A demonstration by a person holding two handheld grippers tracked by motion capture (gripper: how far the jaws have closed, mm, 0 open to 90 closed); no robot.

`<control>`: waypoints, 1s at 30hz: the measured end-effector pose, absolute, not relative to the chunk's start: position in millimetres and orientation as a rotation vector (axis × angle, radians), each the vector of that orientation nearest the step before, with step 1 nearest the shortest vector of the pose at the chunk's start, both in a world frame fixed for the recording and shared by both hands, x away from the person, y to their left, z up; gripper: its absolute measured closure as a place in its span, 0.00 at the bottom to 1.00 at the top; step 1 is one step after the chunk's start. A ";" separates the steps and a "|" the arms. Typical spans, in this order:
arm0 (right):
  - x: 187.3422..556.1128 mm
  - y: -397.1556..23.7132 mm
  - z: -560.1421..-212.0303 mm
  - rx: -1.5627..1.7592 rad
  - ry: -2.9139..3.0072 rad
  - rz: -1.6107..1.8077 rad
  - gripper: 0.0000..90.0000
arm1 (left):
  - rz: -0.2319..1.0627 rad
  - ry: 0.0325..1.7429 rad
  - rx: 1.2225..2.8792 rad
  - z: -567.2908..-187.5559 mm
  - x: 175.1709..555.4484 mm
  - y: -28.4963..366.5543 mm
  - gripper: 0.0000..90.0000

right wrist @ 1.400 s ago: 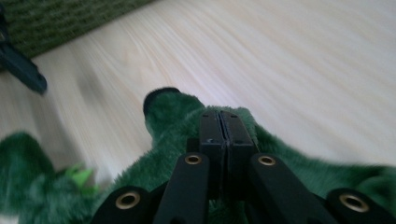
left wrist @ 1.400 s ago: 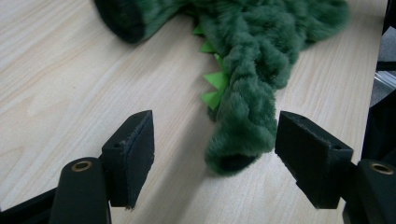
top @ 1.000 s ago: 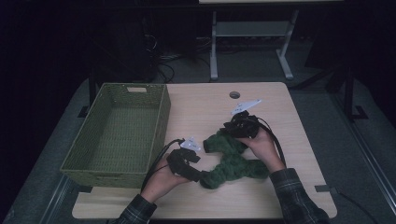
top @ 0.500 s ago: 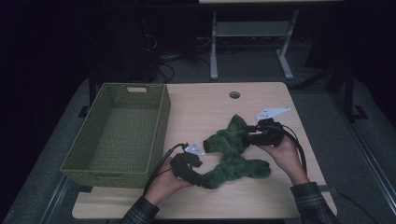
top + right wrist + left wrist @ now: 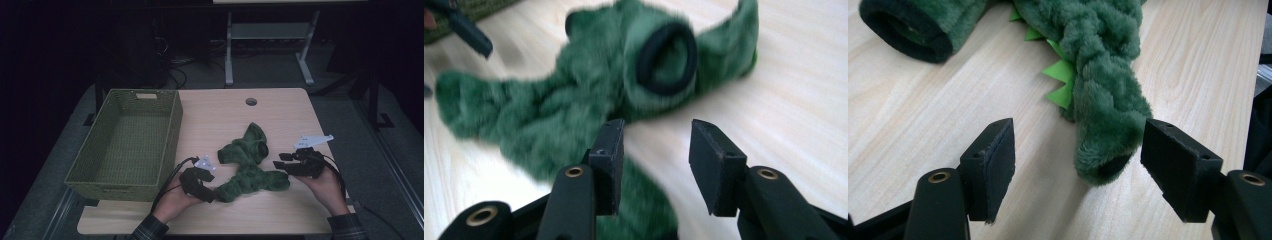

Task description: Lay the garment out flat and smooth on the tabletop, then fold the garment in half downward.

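Plush dinosaur costume [image 5: 248, 165] sprawls near the table's [image 5: 220, 120] front edge; left gripper [image 5: 1075, 155] straddles its tail tip (unclamped), right gripper [image 5: 656, 160] has just widened, empty, ready to regrasp.

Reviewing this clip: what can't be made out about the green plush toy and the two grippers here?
- Plush toy, high view: too small and dim to tell its shape.
- Plush toy, right gripper view: motion blur hides its detail.
- Left gripper: its view's top edge crops the toy.
- Basket: near wall hides part of its floor.
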State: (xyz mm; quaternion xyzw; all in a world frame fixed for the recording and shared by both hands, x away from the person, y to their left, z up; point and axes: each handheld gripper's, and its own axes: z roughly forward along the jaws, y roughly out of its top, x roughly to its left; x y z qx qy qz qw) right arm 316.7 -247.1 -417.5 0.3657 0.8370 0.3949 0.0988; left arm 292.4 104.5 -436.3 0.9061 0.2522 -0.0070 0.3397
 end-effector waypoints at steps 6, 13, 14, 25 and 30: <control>297.1 -259.3 -431.8 1.133 2.482 1.161 0.62 | -0.016 0.629 2.378 -437.6 291.4 104.2 0.33; 286.4 -265.5 -450.0 1.205 2.523 1.130 0.60 | -0.020 0.627 2.374 -439.4 290.4 101.7 0.33; 286.2 -265.6 -453.2 1.213 2.530 1.121 0.60 | -0.021 0.634 2.368 -439.7 290.2 101.5 0.33; 282.5 -266.3 -464.6 1.252 2.559 1.060 0.77 | -0.017 0.622 2.383 -442.9 292.3 102.2 0.34; 280.6 -263.3 -464.5 1.206 2.579 1.061 0.92 | -0.020 0.626 2.380 -444.4 292.2 101.1 0.34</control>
